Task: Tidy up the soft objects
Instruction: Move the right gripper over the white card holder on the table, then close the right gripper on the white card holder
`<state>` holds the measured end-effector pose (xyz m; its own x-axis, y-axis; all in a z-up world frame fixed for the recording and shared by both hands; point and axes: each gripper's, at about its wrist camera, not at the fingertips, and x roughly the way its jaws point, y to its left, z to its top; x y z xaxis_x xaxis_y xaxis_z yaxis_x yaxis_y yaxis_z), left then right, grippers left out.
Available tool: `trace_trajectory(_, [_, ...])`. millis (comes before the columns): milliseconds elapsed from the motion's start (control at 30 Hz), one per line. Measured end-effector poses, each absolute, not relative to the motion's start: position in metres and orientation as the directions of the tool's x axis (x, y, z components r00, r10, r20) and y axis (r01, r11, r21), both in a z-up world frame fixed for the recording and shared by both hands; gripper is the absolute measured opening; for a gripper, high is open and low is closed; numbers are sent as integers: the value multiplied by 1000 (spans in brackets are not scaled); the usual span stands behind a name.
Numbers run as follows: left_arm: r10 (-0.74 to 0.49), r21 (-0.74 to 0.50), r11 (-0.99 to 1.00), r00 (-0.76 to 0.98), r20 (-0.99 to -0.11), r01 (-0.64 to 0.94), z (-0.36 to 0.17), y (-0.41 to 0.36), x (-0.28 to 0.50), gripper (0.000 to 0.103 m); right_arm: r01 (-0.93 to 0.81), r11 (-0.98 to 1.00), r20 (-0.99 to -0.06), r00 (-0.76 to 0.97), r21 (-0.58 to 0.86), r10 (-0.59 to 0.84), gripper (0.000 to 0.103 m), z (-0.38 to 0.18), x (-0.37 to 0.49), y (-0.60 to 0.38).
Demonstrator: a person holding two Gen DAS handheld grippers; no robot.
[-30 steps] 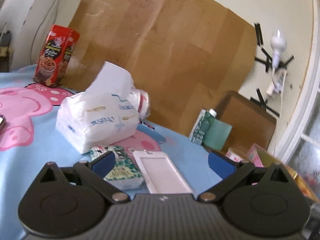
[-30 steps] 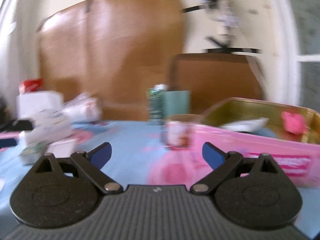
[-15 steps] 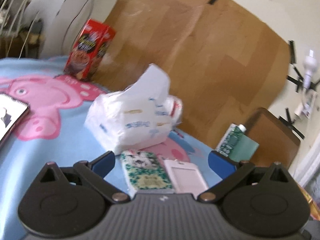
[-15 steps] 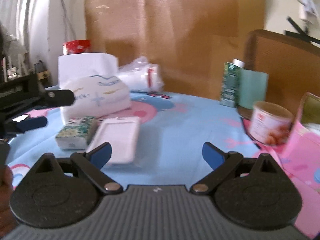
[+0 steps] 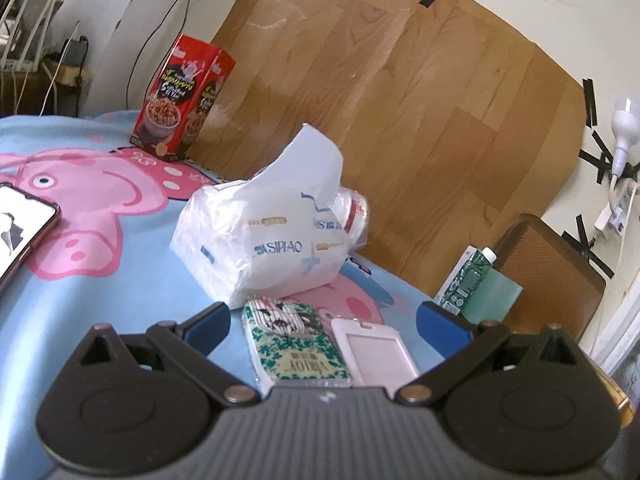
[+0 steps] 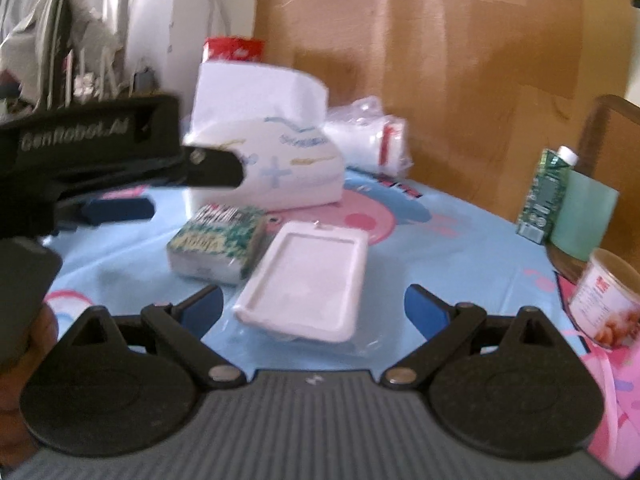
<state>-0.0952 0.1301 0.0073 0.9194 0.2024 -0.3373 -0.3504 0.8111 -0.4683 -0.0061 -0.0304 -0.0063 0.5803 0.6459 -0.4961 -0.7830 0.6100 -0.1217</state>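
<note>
Left gripper (image 5: 324,318) and right gripper (image 6: 312,300): both spread wide, holding nothing; step judged as approach to a pick, the next move calling for a descent and a squeeze on one soft pack. Small green-patterned pocket tissue pack (image 5: 294,344) lay just ahead between the left fingers, touching the large white plastic-wrapped tissue pack (image 5: 264,248) beyond; pale pink rigid card holder (image 6: 308,280) lay between the right fingers, beside the green pack, likely crowding any grasp. Farther off: red cereal box (image 5: 180,96), green carton (image 6: 548,196), round tin (image 6: 600,300), smartphone (image 5: 20,228) outside the left finger.

White tissue pack (image 5: 264,244) lies flat, green pocket pack (image 5: 292,350) touching.
</note>
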Motion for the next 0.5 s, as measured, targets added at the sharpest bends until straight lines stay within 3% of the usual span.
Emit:
trace_trajectory(133, [203, -452, 822, 920, -334, -346, 9, 127, -94, 103, -788, 603, -553, 559, -124, 617, 96, -10, 0, -21])
trace_trajectory(300, [198, -454, 822, 919, -340, -345, 8, 128, -94, 103, -777, 628, -559, 540, -44, 629, 73, -11, 7, -29])
trace_trajectory(500, [198, -421, 844, 922, -333, -333, 10, 121, -94, 103, -729, 685, -546, 571, 6, 613, 71, -12, 6, -46])
